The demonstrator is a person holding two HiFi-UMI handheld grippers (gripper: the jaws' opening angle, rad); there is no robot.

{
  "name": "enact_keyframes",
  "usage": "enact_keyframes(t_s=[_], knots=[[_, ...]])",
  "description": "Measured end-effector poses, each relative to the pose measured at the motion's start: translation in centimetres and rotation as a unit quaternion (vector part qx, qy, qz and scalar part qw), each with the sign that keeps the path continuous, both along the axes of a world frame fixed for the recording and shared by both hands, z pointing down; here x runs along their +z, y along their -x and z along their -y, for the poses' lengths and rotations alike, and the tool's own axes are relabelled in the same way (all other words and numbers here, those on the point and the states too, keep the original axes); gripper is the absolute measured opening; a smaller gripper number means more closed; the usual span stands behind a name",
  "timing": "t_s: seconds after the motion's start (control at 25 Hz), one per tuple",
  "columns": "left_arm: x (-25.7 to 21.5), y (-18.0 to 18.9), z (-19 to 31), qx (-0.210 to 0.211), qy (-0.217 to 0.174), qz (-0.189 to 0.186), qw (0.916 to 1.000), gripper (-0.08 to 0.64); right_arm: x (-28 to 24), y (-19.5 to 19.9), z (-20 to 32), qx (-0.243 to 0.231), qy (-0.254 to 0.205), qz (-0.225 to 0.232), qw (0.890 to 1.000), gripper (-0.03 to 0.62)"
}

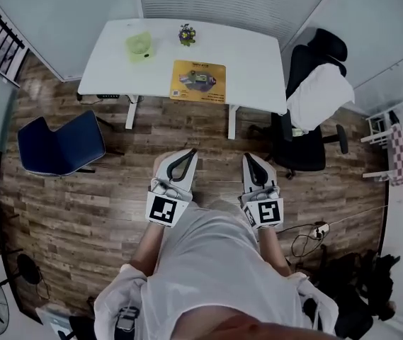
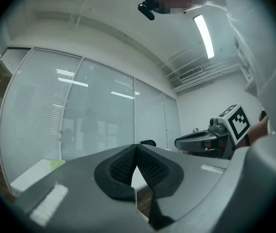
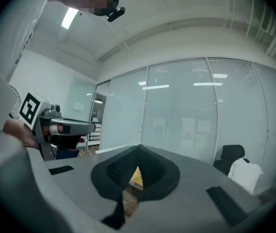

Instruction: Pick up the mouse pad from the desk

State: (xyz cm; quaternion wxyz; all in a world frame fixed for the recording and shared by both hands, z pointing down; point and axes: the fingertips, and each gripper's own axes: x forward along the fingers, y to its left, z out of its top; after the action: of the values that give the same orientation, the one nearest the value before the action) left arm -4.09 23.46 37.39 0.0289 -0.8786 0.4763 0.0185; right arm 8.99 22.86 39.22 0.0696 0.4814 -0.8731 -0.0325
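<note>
Yellow mouse pad (image 1: 198, 81) lies flat near the front edge of the white desk (image 1: 258, 55), dead ahead at twelve o'clock and untouched. A pale green container (image 1: 139, 45) sits at its ten o'clock, a small colourful ornament (image 1: 187, 34) at its twelve. A black office chair (image 1: 307, 129) stands off the desk at four o'clock. The left gripper (image 1: 190, 153) and right gripper (image 1: 246, 157) are well short of the desk, over the wood floor, each with jaws pressed together on nothing. That reads as the approach. Next, I'd say: close the gap, spread one pair of jaws, work a jaw under the pad's near edge.
</note>
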Motion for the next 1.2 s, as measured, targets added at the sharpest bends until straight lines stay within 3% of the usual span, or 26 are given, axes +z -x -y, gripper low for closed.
enact_keyframes(t_s=[0.2,0.56,0.68,0.88,1.2], knots=[[1.1,2.1,4.4,-0.009,0.020,0.001,0.9998,-0.006,1.8,-0.5,4.2,0.012,0.029,-0.013,0.999,0.000],[3.8,3.2,13.5,-0.045,0.060,0.020,0.9970,-0.006,3.6,-0.7,16.0,0.008,0.027,-0.004,1.000,0.000],[4.6,3.5,19.0,-0.072,0.072,0.040,0.9940,-0.006,4.4,-1.4,22.1,0.008,0.029,-0.003,1.000,0.000],[6.3,3.8,26.4,-0.114,0.092,0.024,0.9889,-0.006,7.0,-2.1,30.0,-0.017,0.064,-0.004,0.998,0.000],[10.4,5.3,33.8,-0.171,0.120,0.048,0.9767,-0.006,13.0,-1.7,36.8,-0.019,0.126,-0.022,0.992,0.002]])
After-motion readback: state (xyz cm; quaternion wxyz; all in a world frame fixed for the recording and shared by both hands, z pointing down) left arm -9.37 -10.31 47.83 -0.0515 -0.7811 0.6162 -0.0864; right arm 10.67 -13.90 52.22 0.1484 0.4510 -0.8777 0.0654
